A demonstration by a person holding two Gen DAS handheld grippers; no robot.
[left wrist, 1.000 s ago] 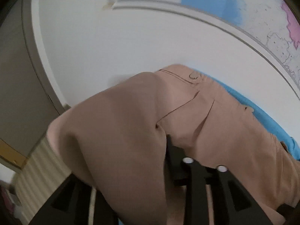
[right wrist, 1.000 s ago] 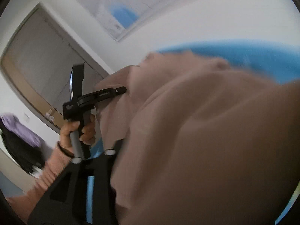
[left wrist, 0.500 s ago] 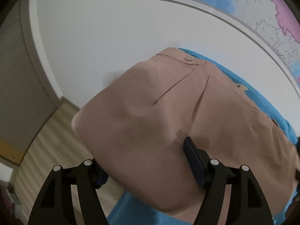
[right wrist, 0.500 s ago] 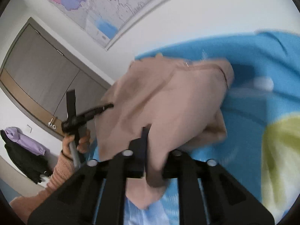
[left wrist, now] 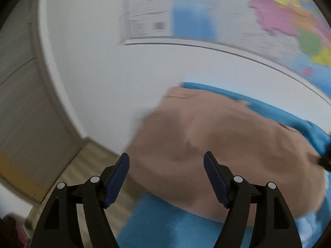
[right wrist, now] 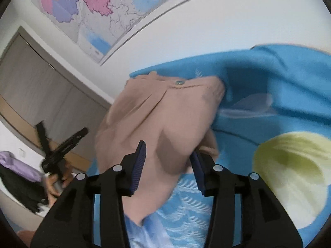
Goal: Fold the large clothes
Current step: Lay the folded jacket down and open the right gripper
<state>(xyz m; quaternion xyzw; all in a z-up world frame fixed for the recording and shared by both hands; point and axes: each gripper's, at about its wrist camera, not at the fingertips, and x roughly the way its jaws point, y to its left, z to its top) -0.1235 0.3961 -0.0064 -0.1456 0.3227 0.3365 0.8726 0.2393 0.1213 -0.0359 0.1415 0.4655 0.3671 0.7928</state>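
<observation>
A pair of tan trousers (left wrist: pixel 217 144) lies folded on a blue patterned bedspread (left wrist: pixel 165 227). In the right wrist view the trousers (right wrist: pixel 157 119) show their waistband button at the far end. My left gripper (left wrist: pixel 166 171) is open and empty, just short of the near fold. My right gripper (right wrist: pixel 168 161) is open, with the loose near edge of the trousers lying between its jaws, not pinched. The left gripper (right wrist: pixel 62 148) also shows at the left of the right wrist view, held in a hand.
A wall map (right wrist: pixel 99 10) hangs above the bed. A grey wardrobe door (right wrist: pixel 37 86) stands at the left. Wooden floor (left wrist: pixel 86 165) lies beside the bed edge. Dark and purple clothes (right wrist: pixel 18 177) hang at the far left. A yellow patch (right wrist: pixel 293 169) marks the bedspread.
Both grippers have opened and let go of the trousers, which now lie folded on the bed. Both grippers have pulled back from the cloth.
</observation>
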